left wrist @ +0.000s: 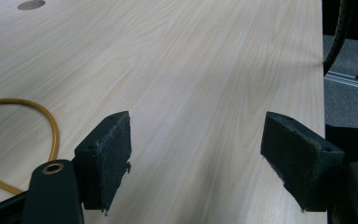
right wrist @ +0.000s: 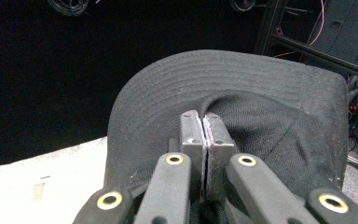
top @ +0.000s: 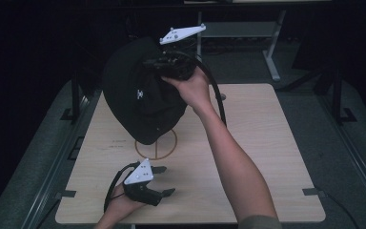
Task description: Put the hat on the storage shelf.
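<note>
Half the black cap [right wrist: 242, 93] hides behind clamped right hand-held gripper [right wrist: 205, 128].

A lab — dark curtained surround, metal frame rails [top: 52, 164], wooden test table [top: 267, 143], cabling [right wrist: 70, 5] behind.

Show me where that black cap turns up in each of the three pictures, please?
High view: the black cap hangs above the table's far left part, pinched in the right claw.
Left gripper view: not in this picture.
Right gripper view: the cap spreads across the centre and right, beyond the shut jaws.
Shared landmark: the pale wooden table, lower left in the right gripper view.
</note>
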A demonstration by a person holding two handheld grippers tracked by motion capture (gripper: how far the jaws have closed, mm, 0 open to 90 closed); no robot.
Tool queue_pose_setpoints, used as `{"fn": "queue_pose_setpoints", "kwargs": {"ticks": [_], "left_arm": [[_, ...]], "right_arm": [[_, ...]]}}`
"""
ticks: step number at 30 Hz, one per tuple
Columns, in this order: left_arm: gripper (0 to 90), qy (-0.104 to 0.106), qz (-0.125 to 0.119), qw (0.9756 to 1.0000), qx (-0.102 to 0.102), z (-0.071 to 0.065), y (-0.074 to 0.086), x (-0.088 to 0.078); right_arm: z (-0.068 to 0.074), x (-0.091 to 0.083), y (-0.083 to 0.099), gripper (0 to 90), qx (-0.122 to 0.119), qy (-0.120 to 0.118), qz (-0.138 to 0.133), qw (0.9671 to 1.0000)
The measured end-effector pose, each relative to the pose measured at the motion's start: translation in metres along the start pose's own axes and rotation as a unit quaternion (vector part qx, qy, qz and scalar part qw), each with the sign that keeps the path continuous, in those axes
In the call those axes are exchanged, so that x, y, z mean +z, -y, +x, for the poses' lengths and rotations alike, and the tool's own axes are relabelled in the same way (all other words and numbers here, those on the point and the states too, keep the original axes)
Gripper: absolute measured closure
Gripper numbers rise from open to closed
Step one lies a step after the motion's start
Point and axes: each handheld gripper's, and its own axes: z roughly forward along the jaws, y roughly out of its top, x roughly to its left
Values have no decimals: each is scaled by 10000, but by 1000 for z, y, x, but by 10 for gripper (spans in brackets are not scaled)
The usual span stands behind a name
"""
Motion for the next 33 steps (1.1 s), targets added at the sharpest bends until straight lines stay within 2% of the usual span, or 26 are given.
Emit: {"fn": "queue_pose_setpoints", "kwargs": {"ticks": [25,30,33], "left_arm": [[243,84,35,9999,98,-2,0,4],[243,78,43,9999,121,-1,0,4],[244,51,27,9999,120,-2,0,5]], "right_arm": [[-8,34,-4,882,83,11,411,9991],[-7,42,-4,880,27,-37,469,9989],[-4,47,-6,879,-89,-45,638,9979]]}}
